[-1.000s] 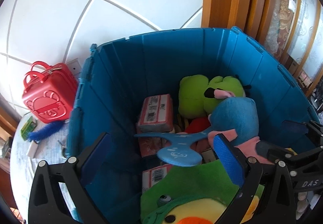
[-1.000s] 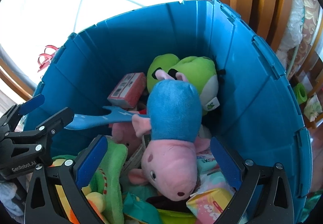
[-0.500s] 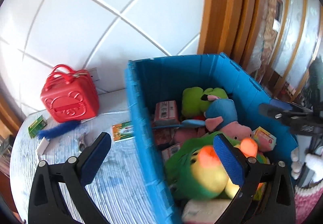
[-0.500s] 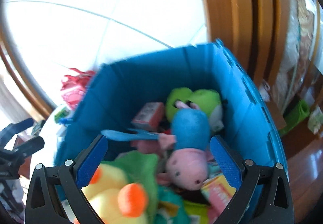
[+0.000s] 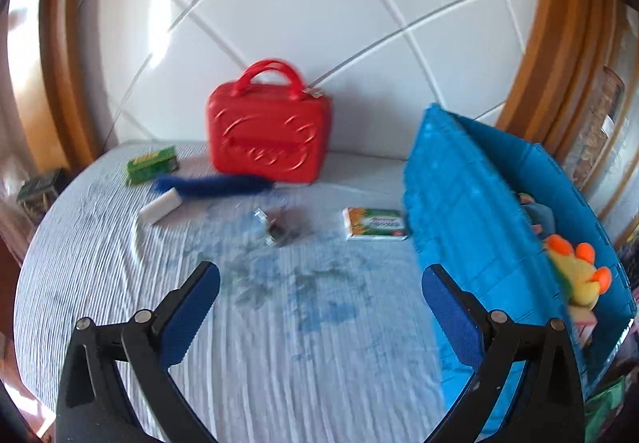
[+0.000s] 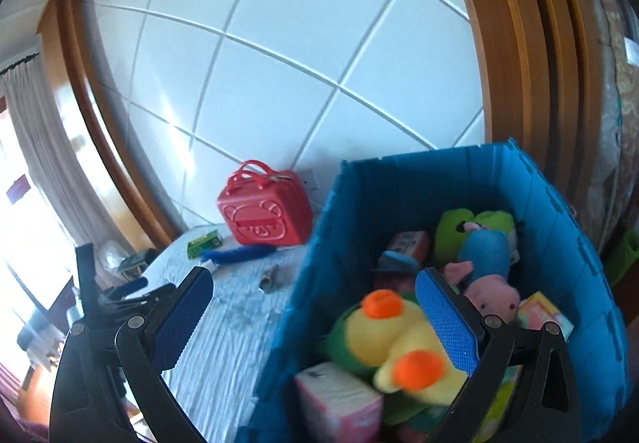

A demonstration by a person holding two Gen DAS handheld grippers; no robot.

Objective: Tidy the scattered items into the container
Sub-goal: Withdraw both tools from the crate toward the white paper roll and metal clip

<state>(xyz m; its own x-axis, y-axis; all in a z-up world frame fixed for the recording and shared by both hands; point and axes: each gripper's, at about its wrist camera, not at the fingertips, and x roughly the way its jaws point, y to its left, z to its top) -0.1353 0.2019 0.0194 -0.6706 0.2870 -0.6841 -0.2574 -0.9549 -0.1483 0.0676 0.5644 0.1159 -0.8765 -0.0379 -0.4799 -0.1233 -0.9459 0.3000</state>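
Observation:
The blue bin (image 5: 471, 203) (image 6: 559, 243) stands on the right of the striped bed, packed with plush toys: a yellow and green duck (image 6: 395, 339), a pink pig in blue (image 6: 485, 267), a green frog (image 6: 475, 223) and boxes. Scattered on the bed lie a red case (image 5: 267, 135) (image 6: 265, 217), a blue fuzzy stick (image 5: 211, 185), a green box (image 5: 151, 165), a white block (image 5: 161, 206), a tissue pack (image 5: 375, 224) and a small dark item (image 5: 279, 227). My left gripper (image 5: 319, 317) is open and empty over the bed. My right gripper (image 6: 311, 317) is open above the bin's near wall.
A white tiled wall (image 5: 319, 23) backs the bed, with wooden frames (image 5: 559, 43) at both sides. The bed's left edge drops toward a dark box (image 5: 38, 189) on the floor. My left gripper's black frame (image 6: 116, 295) shows at the left of the right wrist view.
Both grippers have risen out of the bin and swung left. The left one now faces the bed with its scattered items; the right one has backed off above the bin's wall.

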